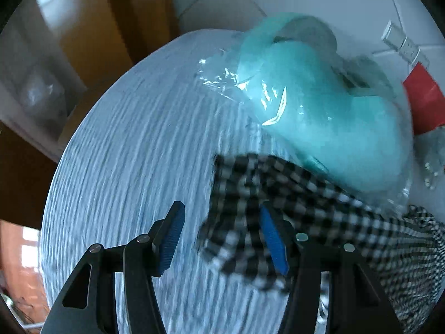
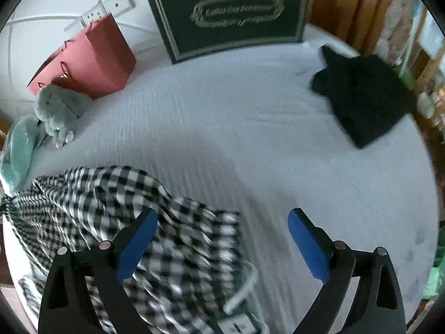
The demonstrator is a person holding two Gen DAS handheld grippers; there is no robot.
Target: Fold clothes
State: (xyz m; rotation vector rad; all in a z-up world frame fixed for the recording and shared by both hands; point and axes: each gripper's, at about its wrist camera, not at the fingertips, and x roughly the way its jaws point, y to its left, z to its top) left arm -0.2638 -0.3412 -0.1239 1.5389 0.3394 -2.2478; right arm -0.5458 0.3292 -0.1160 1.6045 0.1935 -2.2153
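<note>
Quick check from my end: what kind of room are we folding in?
Most likely a bedroom. The work surface looks like a bed under a ribbed pale sheet, with a grey plush toy near its edge, a checked garment and a black garment lying on it.

Gold lettering inside an oval frame on the dark plaque (image 2: pixel 230 14) leaning at the back is too blurred to read; no other text is legible.
</note>
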